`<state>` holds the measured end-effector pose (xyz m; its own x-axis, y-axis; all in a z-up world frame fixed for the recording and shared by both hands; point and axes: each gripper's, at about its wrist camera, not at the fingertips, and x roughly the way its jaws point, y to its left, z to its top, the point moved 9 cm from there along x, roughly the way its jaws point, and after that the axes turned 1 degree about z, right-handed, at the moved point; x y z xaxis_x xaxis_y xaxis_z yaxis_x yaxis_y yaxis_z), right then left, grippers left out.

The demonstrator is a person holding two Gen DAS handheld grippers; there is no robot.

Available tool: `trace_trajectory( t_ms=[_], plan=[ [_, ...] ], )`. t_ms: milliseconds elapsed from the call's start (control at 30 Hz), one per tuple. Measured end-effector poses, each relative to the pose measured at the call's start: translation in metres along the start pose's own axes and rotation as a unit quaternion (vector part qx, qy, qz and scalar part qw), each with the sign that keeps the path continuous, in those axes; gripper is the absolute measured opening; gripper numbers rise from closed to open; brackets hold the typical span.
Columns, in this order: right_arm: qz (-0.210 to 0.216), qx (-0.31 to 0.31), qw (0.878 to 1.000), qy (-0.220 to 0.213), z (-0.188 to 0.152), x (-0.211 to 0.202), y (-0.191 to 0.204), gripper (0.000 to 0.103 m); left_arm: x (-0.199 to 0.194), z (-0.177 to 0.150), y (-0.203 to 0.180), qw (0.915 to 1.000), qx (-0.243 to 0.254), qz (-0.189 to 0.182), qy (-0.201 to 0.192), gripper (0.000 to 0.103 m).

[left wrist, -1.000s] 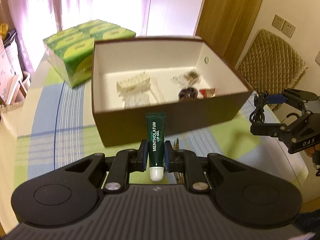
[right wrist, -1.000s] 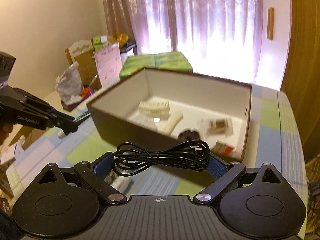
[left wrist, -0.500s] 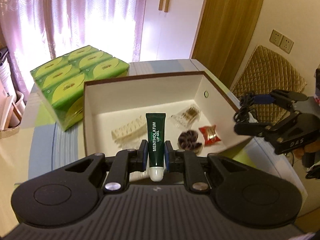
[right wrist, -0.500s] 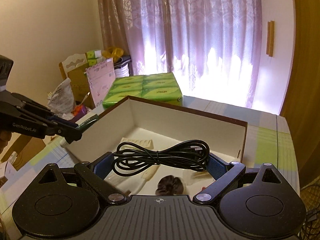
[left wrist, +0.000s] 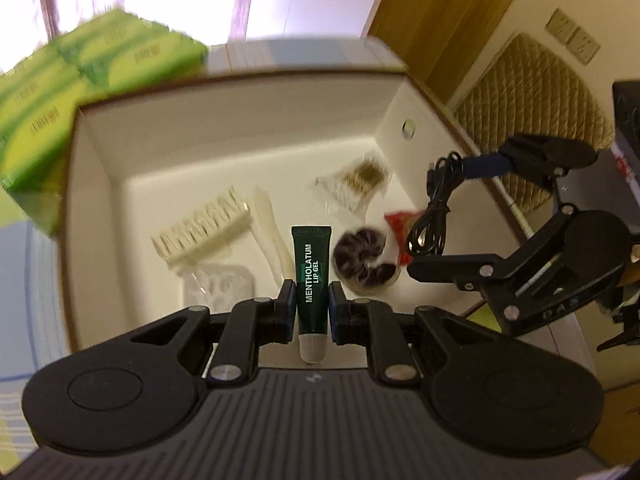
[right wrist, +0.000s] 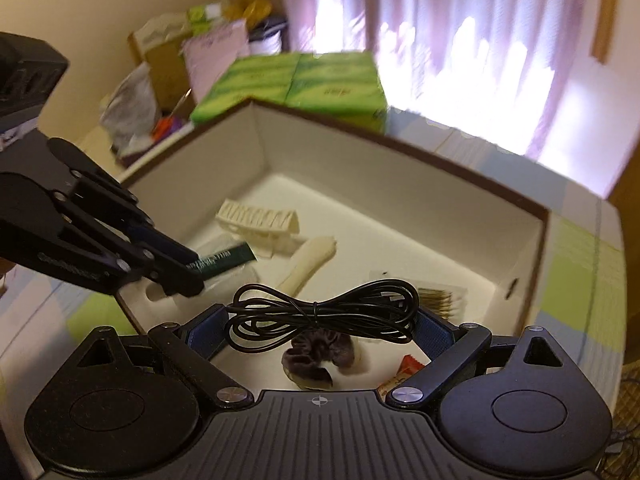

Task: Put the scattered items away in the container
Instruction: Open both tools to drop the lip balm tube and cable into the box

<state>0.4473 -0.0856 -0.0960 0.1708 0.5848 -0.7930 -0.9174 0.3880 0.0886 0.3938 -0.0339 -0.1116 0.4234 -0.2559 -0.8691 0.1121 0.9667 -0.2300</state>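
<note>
I have the green lip gel tube (left wrist: 311,280) pinched tight in my left gripper (left wrist: 310,312), cap end toward me, in the lower middle of the left view, and it hangs over the open box (left wrist: 240,120). My right gripper (right wrist: 320,320) squeezes the coiled black cable (right wrist: 324,316) between its blue pads, low in the middle of the right view, over the near right part of the box. I think the good way is to go a bit lower, over a bare patch of the box floor, then let go softly so nothing bounces out. In the box I see a cream comb thing (left wrist: 204,228), a pale stick (left wrist: 272,236), a clear packet (left wrist: 352,188), a dark scrunchie (left wrist: 362,260) and a red wrapper (left wrist: 398,220). Green tissue packs (left wrist: 80,80) sit behind the box at upper left.
</note>
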Motion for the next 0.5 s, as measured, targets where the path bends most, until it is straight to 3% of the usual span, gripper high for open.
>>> trace_trajectory(
  t_ms=[233,500],
  plan=[
    [0.031,-0.049,0.997,0.043,-0.002,0.024,-0.002,0.098,0.033,-0.011,0.011,0.9975,-0.036,0.002,0.06,0.013],
    [0.054,-0.11,0.99,0.071,-0.003,0.04,0.006,0.098,0.037,-0.012,0.017,0.9971,-0.041,0.022,0.061,0.019]
  ],
)
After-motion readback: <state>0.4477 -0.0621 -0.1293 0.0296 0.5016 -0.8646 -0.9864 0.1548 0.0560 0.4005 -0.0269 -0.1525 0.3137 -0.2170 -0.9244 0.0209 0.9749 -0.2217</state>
